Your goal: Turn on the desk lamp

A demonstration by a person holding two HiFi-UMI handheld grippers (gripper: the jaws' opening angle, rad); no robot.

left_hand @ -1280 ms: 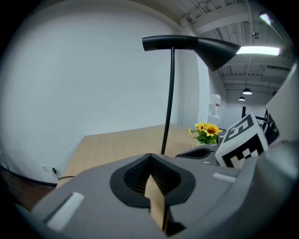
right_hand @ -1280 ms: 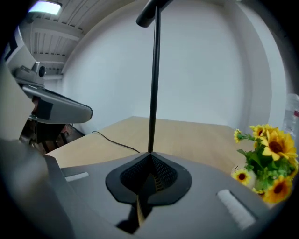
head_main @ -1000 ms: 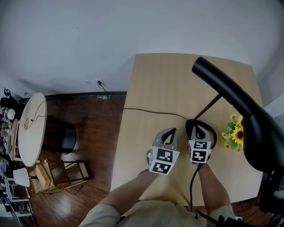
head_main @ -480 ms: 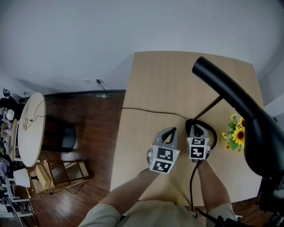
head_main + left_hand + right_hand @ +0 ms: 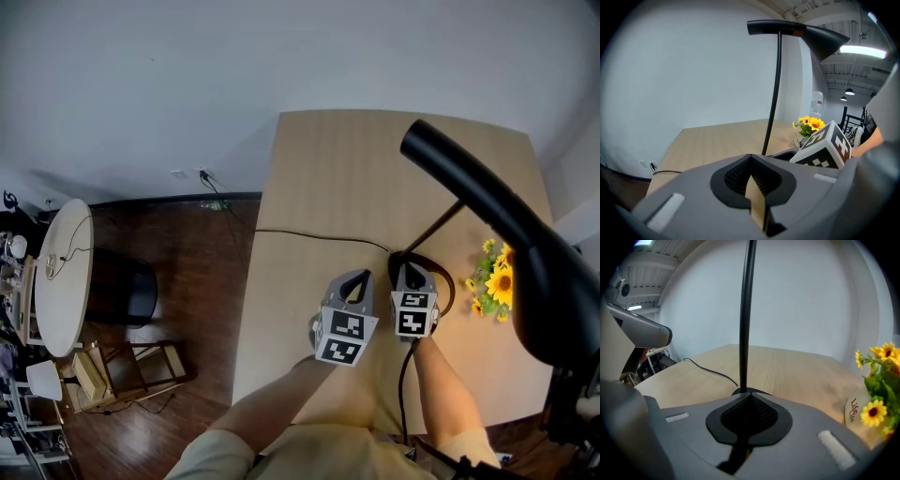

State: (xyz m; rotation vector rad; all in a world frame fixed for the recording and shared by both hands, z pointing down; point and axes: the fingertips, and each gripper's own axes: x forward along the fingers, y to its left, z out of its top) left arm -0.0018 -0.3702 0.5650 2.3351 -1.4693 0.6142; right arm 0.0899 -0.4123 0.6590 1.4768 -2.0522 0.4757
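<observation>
The black desk lamp stands on the wooden table (image 5: 328, 169). Its round base (image 5: 446, 287) sits near the right side, a thin stem (image 5: 448, 217) leans up from it, and the big shade (image 5: 487, 211) looms over the right. My right gripper (image 5: 413, 270) is shut with nothing in it, its tips over the near edge of the base. In the right gripper view the stem (image 5: 746, 310) rises just beyond the shut right gripper (image 5: 749, 398), and the base (image 5: 751, 391) peeks out behind it. My left gripper (image 5: 361, 278) hangs shut beside it, left of the lamp. The left gripper view shows the stem (image 5: 772, 93) and shade (image 5: 801, 31).
The lamp's black cable (image 5: 319, 236) runs left across the table to the edge. A small pot of sunflowers (image 5: 494, 283) stands right of the base, also showing as sunflowers (image 5: 881, 394). The table's left edge drops to a dark wooden floor (image 5: 187, 281).
My right gripper has crept slightly forward and left over the lamp base. The left gripper has stayed put.
</observation>
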